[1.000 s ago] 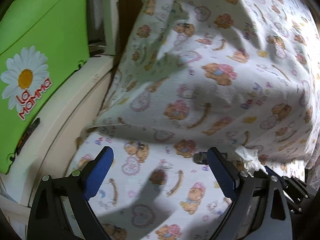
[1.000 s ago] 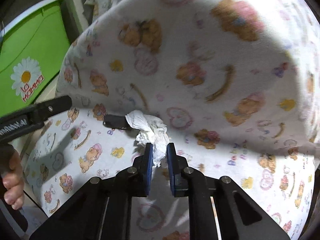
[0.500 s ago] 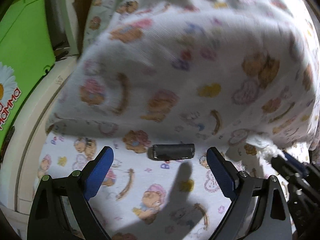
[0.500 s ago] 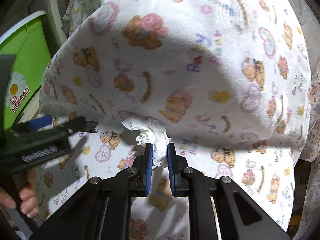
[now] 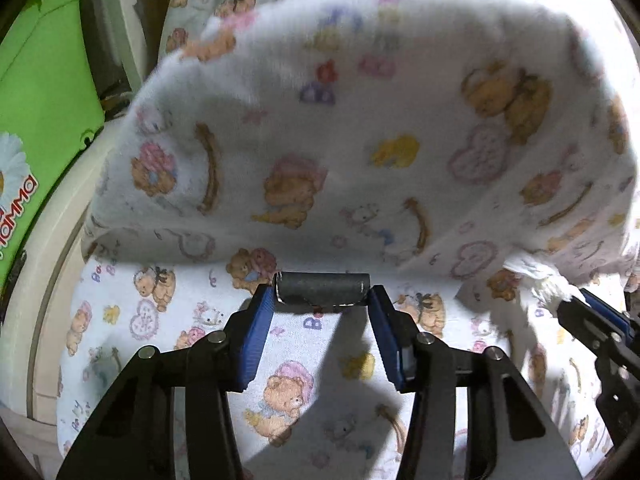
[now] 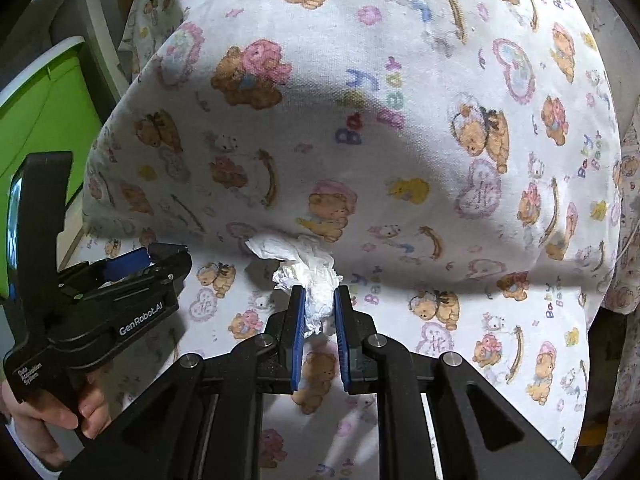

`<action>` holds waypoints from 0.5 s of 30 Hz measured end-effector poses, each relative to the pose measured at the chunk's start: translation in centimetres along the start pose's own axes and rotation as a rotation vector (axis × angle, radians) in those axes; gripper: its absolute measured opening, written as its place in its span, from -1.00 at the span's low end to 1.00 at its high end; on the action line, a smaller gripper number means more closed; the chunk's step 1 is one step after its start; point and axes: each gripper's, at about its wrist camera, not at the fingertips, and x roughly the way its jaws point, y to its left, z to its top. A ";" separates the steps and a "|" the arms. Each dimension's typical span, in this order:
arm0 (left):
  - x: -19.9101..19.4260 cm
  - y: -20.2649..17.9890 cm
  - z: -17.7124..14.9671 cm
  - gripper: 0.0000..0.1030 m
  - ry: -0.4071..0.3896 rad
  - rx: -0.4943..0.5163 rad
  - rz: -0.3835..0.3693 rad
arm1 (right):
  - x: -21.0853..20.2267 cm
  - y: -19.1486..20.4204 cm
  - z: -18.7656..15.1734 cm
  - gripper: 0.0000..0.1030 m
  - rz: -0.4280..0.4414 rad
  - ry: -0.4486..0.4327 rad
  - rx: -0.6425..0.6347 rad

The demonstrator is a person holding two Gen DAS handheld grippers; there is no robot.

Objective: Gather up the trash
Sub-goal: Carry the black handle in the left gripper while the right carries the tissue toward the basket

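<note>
A dark grey cylinder (image 5: 323, 289), like a battery, lies on the bear-print sheet (image 5: 320, 380) at the foot of a pillow. My left gripper (image 5: 322, 298) has closed in on it, one blue pad at each end. My right gripper (image 6: 319, 300) is shut on a crumpled white tissue (image 6: 304, 268) and holds it just above the sheet. The tissue also shows at the right edge of the left wrist view (image 5: 536, 280). The left gripper shows at the left of the right wrist view (image 6: 160, 258); the cylinder is hidden there.
A big pillow (image 6: 360, 100) in the same bear print rises right behind both gripped things. A green plastic bin (image 5: 36, 100) with a daisy logo stands to the left, beyond the cream bed frame (image 5: 52, 240).
My left gripper has moved forward to the cylinder and closed from wide open onto its ends. The right gripper keeps the tissue and has drawn back a little from the pillow.
</note>
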 end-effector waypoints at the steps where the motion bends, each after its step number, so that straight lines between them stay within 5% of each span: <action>1: -0.4 0.1 0.1 -0.08 -0.009 0.000 -0.008 | -0.3 0.0 -0.1 -0.70 -0.009 -0.006 -0.006; 15: -4.5 -0.7 -1.2 -0.08 -0.061 0.025 -0.022 | -2.6 -1.4 -1.2 -0.70 0.084 -0.018 0.103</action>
